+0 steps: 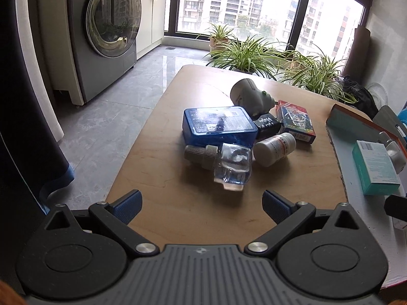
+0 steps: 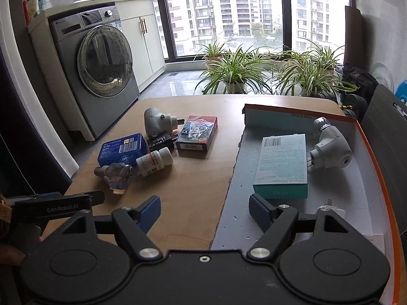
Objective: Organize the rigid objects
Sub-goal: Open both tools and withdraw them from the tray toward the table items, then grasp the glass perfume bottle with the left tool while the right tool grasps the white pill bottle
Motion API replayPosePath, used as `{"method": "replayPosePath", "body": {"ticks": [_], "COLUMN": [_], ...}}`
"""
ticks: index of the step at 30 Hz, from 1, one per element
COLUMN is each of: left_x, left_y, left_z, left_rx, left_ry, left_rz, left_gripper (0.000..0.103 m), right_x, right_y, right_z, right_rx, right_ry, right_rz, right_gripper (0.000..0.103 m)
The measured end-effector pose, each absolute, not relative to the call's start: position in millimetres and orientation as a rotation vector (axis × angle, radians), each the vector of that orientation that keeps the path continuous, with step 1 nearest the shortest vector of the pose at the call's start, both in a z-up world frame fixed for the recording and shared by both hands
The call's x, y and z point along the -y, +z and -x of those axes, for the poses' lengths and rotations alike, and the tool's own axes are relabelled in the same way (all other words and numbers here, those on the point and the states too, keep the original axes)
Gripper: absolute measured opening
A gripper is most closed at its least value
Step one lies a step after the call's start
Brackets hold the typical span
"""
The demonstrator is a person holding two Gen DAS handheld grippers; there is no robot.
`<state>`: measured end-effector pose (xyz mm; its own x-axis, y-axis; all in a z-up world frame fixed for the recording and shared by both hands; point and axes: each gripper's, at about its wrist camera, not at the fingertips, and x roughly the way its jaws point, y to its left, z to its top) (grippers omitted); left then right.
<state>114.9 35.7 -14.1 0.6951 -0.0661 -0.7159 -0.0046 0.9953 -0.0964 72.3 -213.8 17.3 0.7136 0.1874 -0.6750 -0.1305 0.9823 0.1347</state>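
On the wooden table (image 1: 193,211) lies a cluster: a blue tin (image 1: 218,124), a clear bottle with a grey cap (image 1: 223,162), a white pill bottle (image 1: 274,147), a red-and-blue card box (image 1: 296,123), a small black box (image 1: 267,124) and a white plug device (image 1: 250,96). My left gripper (image 1: 202,204) stands open just short of the clear bottle, nothing between its fingers. My right gripper (image 2: 204,212) is open over the near left edge of the cardboard box (image 2: 361,178), which holds a teal bandage box (image 2: 282,162) and a white plug device (image 2: 330,150).
A washing machine (image 2: 101,76) and cabinets stand to the left. Potted plants (image 2: 234,73) line the window beyond the table's far edge. A dark chair back (image 2: 384,127) stands at the right. The left gripper's body (image 2: 51,206) shows at the right wrist view's left edge.
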Motion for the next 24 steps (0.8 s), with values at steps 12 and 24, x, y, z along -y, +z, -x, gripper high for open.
{"method": "replayPosePath", "body": {"ticks": [12,24], "left_x": [-31,-35], "left_y": [-36,-38], "left_z": [-155,-150], "left_rx": [-0.784,-0.717], "left_ry": [-0.107,-0.148], "left_rz": [0.012,0.026], "left_gripper": [0.103,0.079], "right_x": [210,183], "right_y": [1,-6], "right_z": [-87,-115], "right_rx": [-0.777,-0.781], "right_ry": [0.188,0.255], "right_rz": [-0.076,-0.015], "right_gripper": [0.090,0.090]}}
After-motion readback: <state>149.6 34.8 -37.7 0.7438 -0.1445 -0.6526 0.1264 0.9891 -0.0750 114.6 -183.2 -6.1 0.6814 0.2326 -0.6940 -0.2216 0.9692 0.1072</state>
